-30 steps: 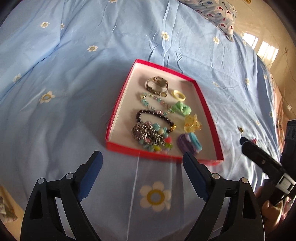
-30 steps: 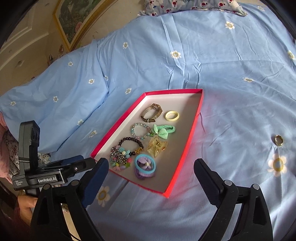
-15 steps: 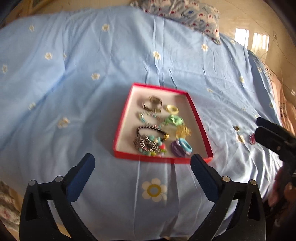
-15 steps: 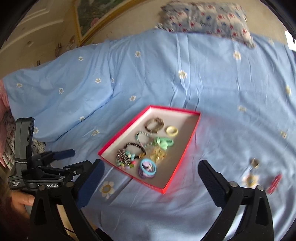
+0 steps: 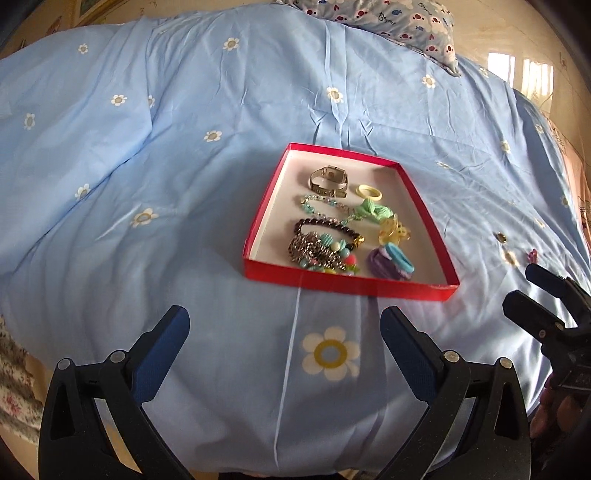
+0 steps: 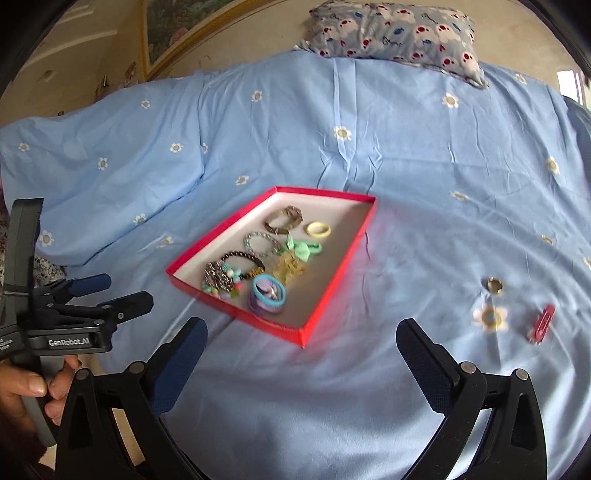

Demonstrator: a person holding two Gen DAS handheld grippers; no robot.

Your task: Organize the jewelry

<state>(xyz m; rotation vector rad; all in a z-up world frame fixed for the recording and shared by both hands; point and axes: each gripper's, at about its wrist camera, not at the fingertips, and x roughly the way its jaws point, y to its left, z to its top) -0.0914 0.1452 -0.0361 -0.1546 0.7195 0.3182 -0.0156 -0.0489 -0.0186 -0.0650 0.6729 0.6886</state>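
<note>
A red tray [image 5: 255, 221] [image 6: 334, 291] lies on the blue bedspread. It holds a metal watch [image 5: 328, 180], a yellow ring band [image 5: 369, 192], bead bracelets [image 5: 321, 251], a green bow tie [image 5: 373, 211], a yellow clip [image 5: 393, 230] and blue and purple hair ties [image 5: 391, 262]. A small metal ring [image 6: 494, 285] and a red hair clip [image 6: 541, 324] lie on the sheet to the tray's right. My left gripper [image 5: 284, 328] is open and empty, short of the tray's near edge. My right gripper [image 6: 301, 336] is open and empty, near the tray's corner.
A patterned pillow [image 6: 399, 33] lies at the bed's far end. A framed picture [image 6: 166, 33] hangs on the wall behind. The bed's near edge runs just under both grippers. The left gripper also shows in the right wrist view [image 6: 114, 295].
Both grippers have pulled back and up from the tray, so more of the bed shows. The red hair clip has come into view. Jaws stay open.
</note>
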